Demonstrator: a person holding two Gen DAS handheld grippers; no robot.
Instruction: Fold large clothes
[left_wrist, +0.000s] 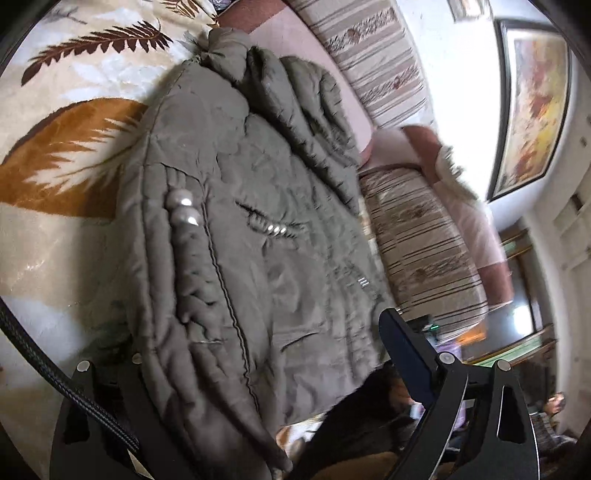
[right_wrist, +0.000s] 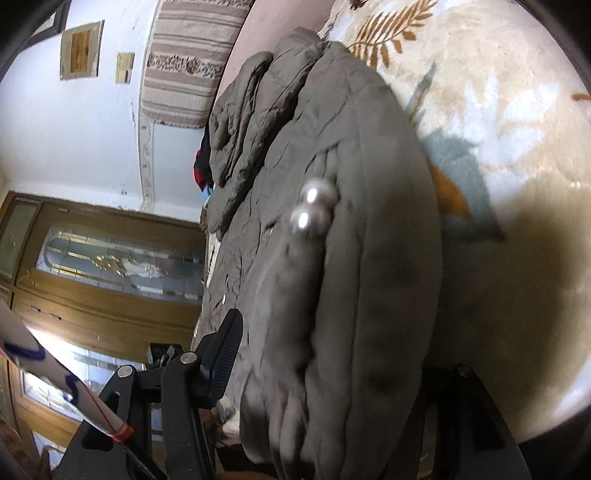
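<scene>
A large olive-grey padded jacket (left_wrist: 258, 229) lies on a cream blanket with brown leaf prints (left_wrist: 74, 122). It has two shiny round snaps (left_wrist: 183, 210) on a gathered band and a zip pocket. In the left wrist view my left gripper (left_wrist: 258, 373) has the jacket's near edge bunched between its fingers; the right finger (left_wrist: 406, 350) shows and the left one is under the cloth. In the right wrist view the jacket (right_wrist: 332, 221) fills the middle. My right gripper (right_wrist: 332, 354) holds its thick near hem; the left finger (right_wrist: 223, 354) shows and the right one is hidden.
A striped cushion (left_wrist: 417, 243) and pink sofa back (left_wrist: 295, 37) border the blanket. A framed picture (left_wrist: 532, 110) hangs on the white wall. A wooden door with glass panels (right_wrist: 110, 258) stands beyond the sofa edge. A white paper roll (right_wrist: 55, 376) crosses my right gripper's left side.
</scene>
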